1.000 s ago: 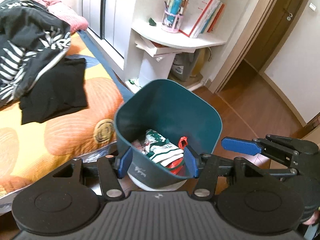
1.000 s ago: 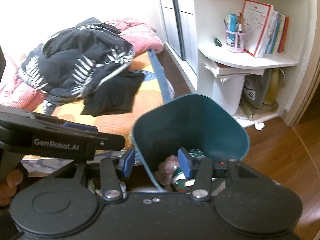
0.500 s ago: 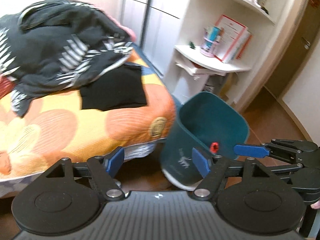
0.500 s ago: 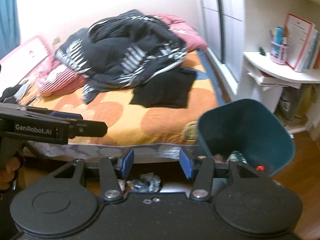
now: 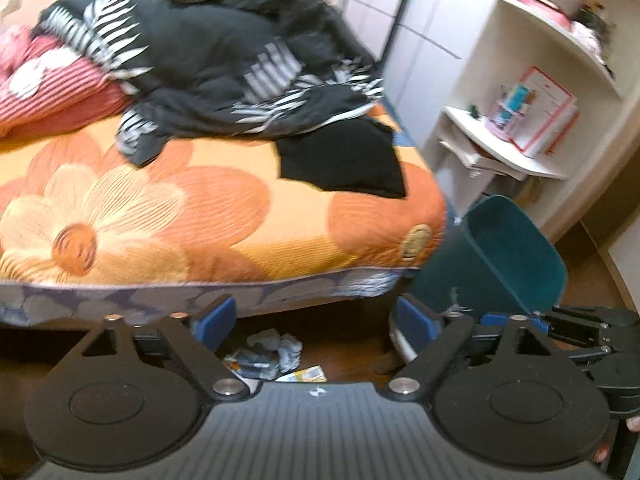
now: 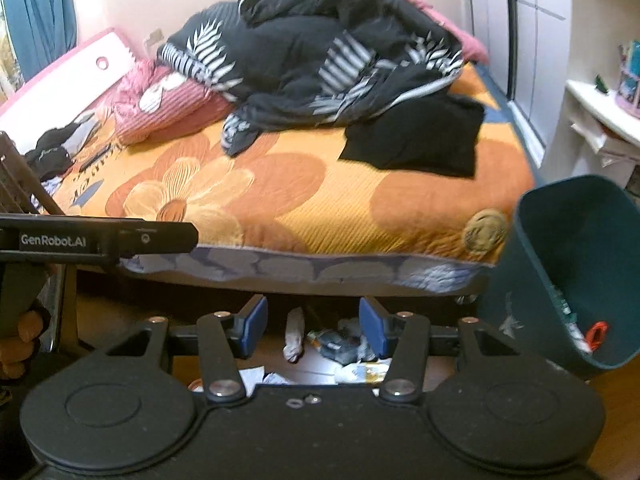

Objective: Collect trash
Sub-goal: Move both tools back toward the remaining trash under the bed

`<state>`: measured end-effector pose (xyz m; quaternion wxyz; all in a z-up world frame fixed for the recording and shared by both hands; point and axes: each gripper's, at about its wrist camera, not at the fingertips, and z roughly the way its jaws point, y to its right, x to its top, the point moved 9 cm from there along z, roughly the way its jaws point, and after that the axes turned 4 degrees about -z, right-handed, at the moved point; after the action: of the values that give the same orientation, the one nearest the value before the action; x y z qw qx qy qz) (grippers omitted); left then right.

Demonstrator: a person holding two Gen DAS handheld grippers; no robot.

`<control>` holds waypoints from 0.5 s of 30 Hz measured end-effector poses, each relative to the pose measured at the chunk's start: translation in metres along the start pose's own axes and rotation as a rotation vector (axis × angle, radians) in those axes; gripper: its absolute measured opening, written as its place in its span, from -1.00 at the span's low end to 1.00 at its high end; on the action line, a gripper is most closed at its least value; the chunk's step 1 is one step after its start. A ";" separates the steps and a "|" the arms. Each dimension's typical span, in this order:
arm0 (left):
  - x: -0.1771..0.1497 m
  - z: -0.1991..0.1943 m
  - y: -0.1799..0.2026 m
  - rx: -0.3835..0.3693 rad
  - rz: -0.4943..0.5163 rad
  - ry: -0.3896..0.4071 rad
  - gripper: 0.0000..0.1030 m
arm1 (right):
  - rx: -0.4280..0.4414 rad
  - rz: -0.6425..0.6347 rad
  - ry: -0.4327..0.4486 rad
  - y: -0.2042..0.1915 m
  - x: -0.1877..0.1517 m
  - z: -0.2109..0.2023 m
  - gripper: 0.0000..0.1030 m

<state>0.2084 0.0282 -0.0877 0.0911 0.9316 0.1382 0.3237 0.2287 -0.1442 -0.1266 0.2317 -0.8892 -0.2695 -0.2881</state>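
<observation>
Left gripper (image 5: 316, 322) was wide open, jaws had just been opening, nothing between them; it hung over the floor (image 5: 344, 344) in front of the bed (image 5: 200, 208). Right gripper (image 6: 312, 326) was open too, empty, jaws had been widening a little. Trash (image 6: 340, 344) lay on the floor under the bed edge: crumpled grey paper, a pale twisted scrap (image 6: 294, 334) and flat wrappers, seen past both grippers' fingers, not touched. Teal bin (image 6: 580, 272) stood at the bed's right corner, tilted, with some trash and a red bit inside. Black leaf-print quilt (image 6: 320, 52) and a black cloth (image 6: 420, 144) lay on the bed. Shelf (image 5: 500, 148) with books was behind the bin. The left gripper's side showed at left in the right wrist view, a hand (image 6: 20, 340) on its handle.
</observation>
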 end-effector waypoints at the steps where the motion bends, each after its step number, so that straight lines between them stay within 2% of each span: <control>1: -0.003 0.005 -0.007 0.005 -0.011 -0.008 0.89 | 0.004 0.004 -0.011 -0.002 -0.003 0.007 0.00; 10: -0.045 0.064 -0.080 0.111 -0.102 -0.149 0.92 | -0.012 0.084 -0.157 0.007 -0.036 0.091 0.00; 15: -0.077 0.111 -0.120 0.179 -0.202 -0.261 0.92 | -0.037 0.150 -0.239 0.023 -0.057 0.142 0.00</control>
<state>0.1969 0.1086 -0.2493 0.0568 0.9514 0.2464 0.1757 0.2586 -0.1005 -0.2718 0.2026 -0.9389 -0.2226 -0.1670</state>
